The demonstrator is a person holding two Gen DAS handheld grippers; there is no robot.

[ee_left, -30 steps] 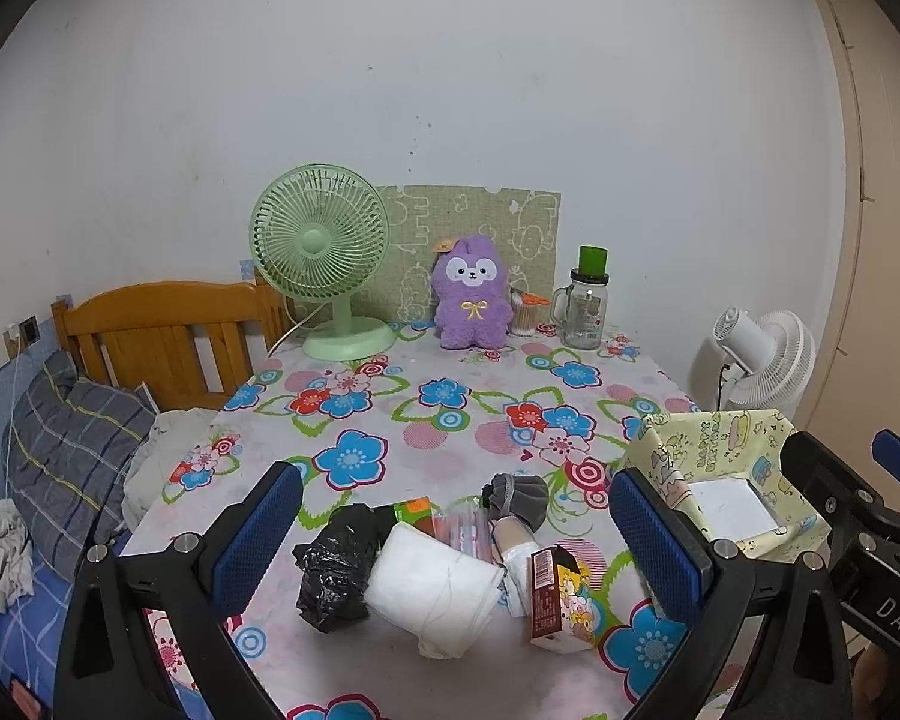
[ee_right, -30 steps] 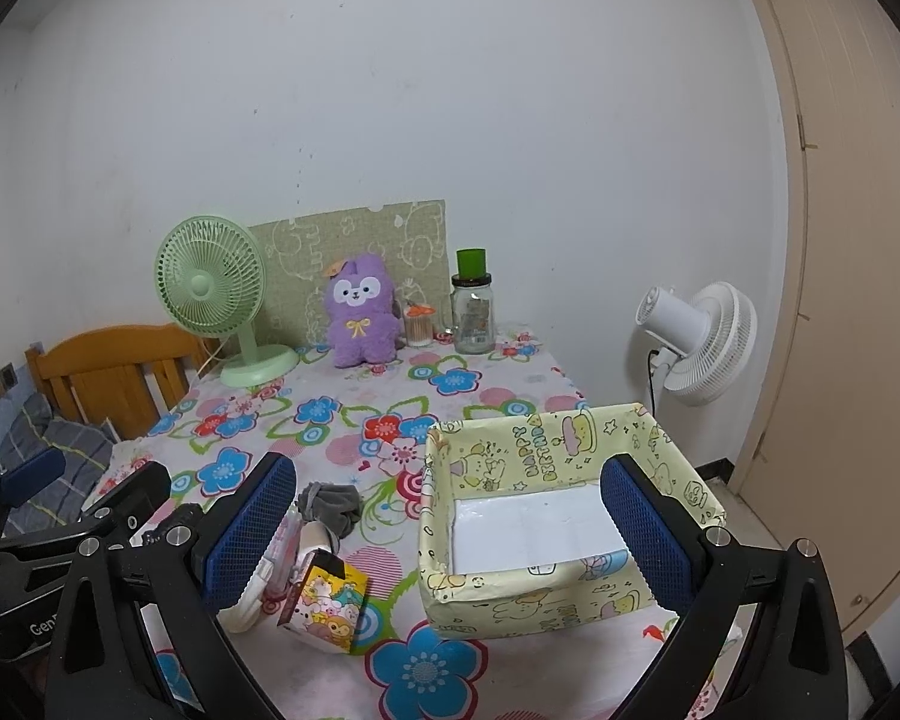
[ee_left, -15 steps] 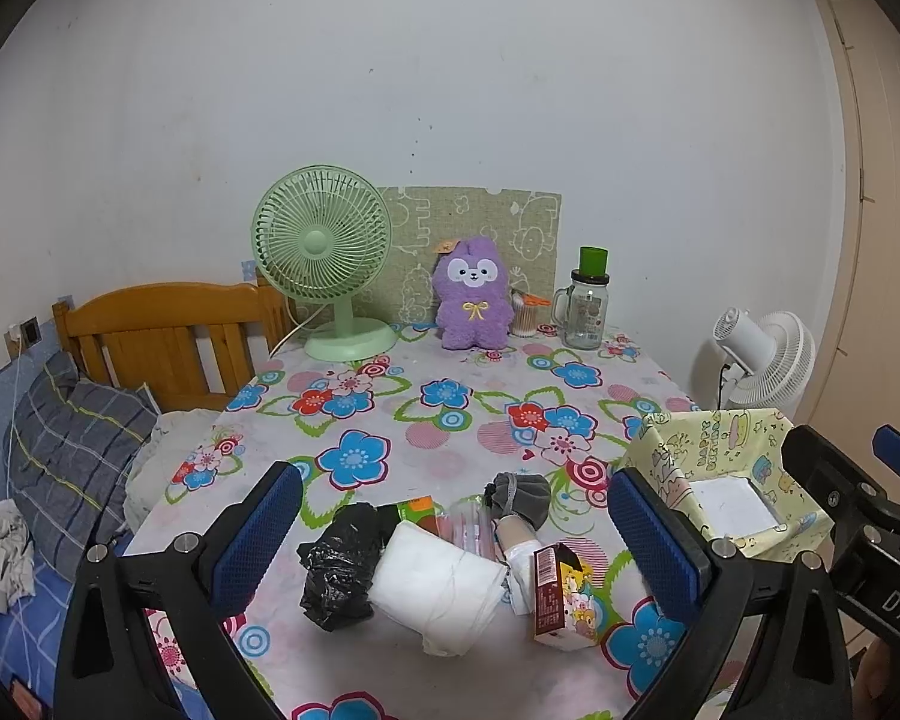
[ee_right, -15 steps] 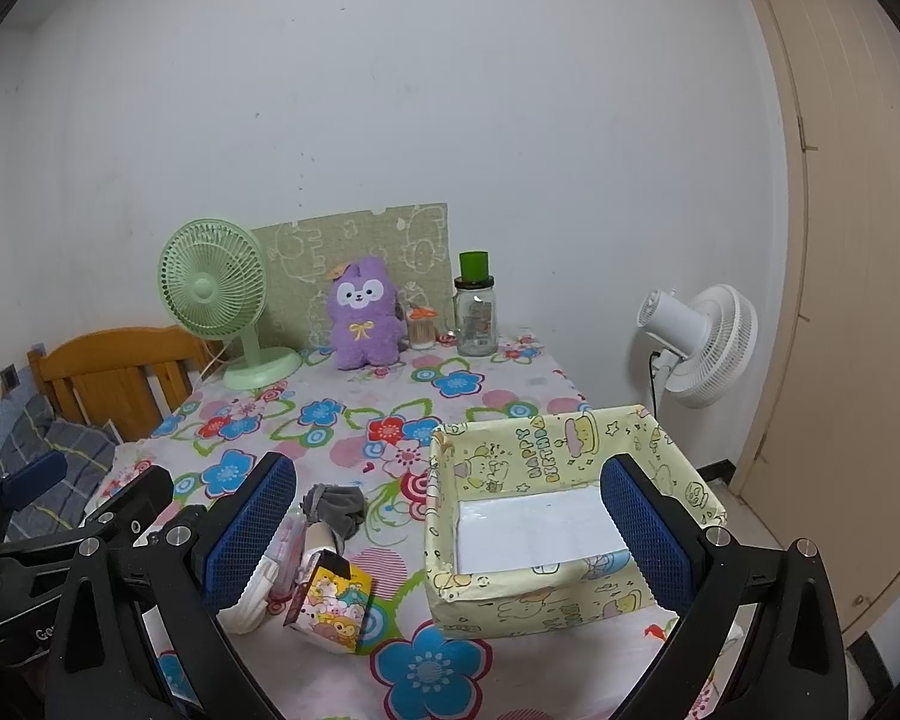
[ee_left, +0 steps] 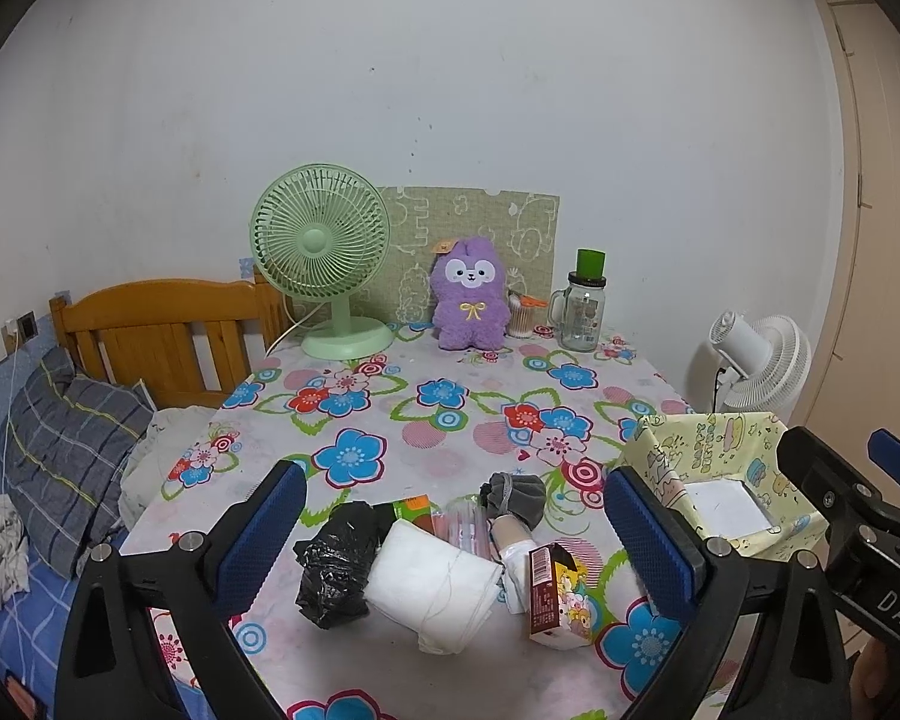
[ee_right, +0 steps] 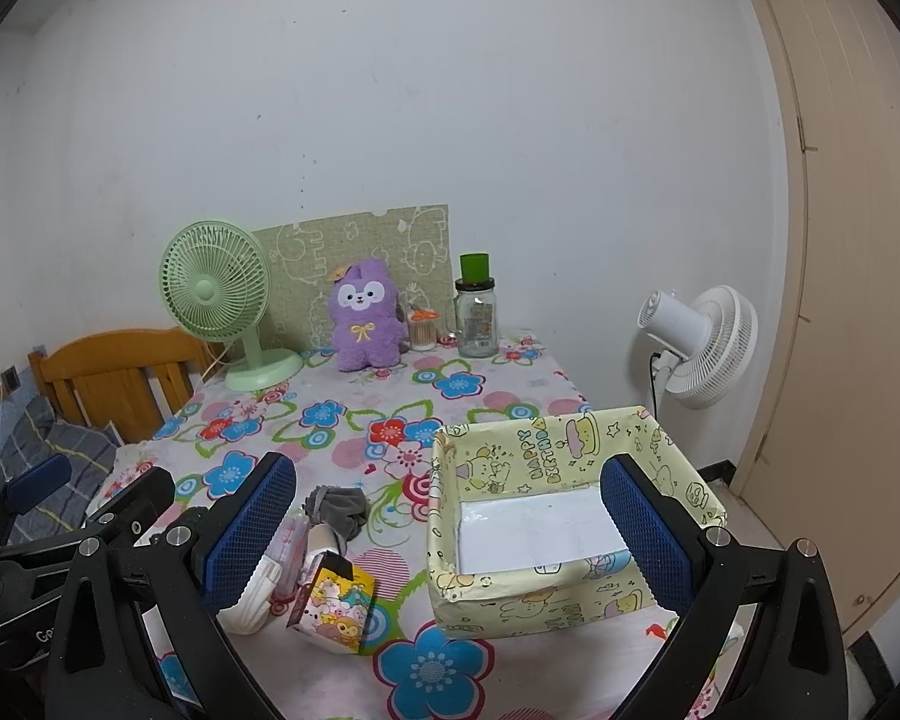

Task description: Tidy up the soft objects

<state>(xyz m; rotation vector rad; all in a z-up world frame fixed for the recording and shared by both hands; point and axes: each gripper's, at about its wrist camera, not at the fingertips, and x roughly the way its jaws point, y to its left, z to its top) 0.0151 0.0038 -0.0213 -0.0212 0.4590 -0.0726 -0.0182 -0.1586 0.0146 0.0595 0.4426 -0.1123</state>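
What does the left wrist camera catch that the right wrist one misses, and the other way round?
Only the left wrist view shows the black bag, the whole white cloth bundle and the pillow on the bed. Only the right wrist view shows all of the yellow box, with white paper on its floor. Both show the grey sock, the small carton, the purple plush, the green fan, the jar and the white fan. Both pairs of jaws stand open.
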